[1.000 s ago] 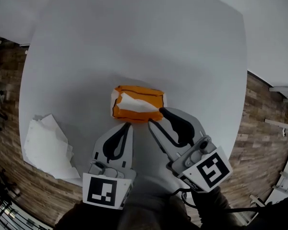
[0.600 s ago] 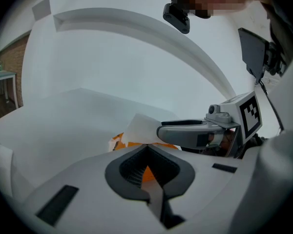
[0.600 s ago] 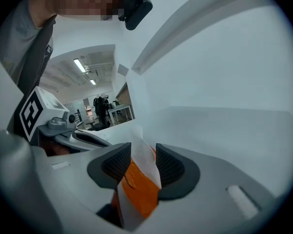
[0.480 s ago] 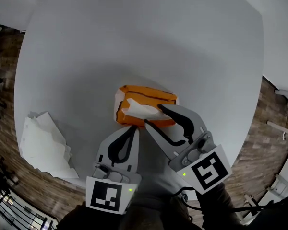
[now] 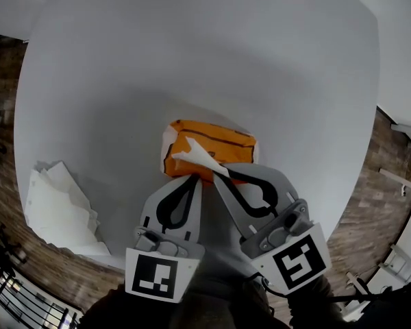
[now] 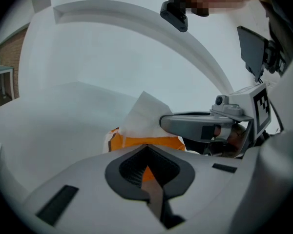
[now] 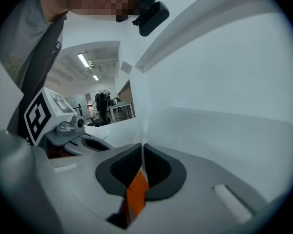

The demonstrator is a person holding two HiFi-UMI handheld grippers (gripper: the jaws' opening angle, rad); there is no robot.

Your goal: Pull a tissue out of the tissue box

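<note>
An orange tissue box (image 5: 219,144) lies in the middle of the round white table (image 5: 192,46). A white tissue (image 5: 194,156) sticks up from its slot. My right gripper (image 5: 219,173) is shut on the tissue's near tip, above the box's near edge. In the right gripper view the tissue (image 7: 143,136) shows as a thin white edge pinched between the jaws (image 7: 142,149). My left gripper (image 5: 194,179) is shut, with its tips at the box's near left edge; whether they touch it I cannot tell. In the left gripper view the tissue (image 6: 144,112) rises over the box (image 6: 154,143).
A loose pile of white tissues (image 5: 58,208) lies at the table's near left edge. Wooden floor (image 5: 7,101) shows around the table. A person's dark sleeves sit below both grippers.
The right gripper's jaws, open around the tissue before, have closed on it. Both grippers have come down closer to the box.
</note>
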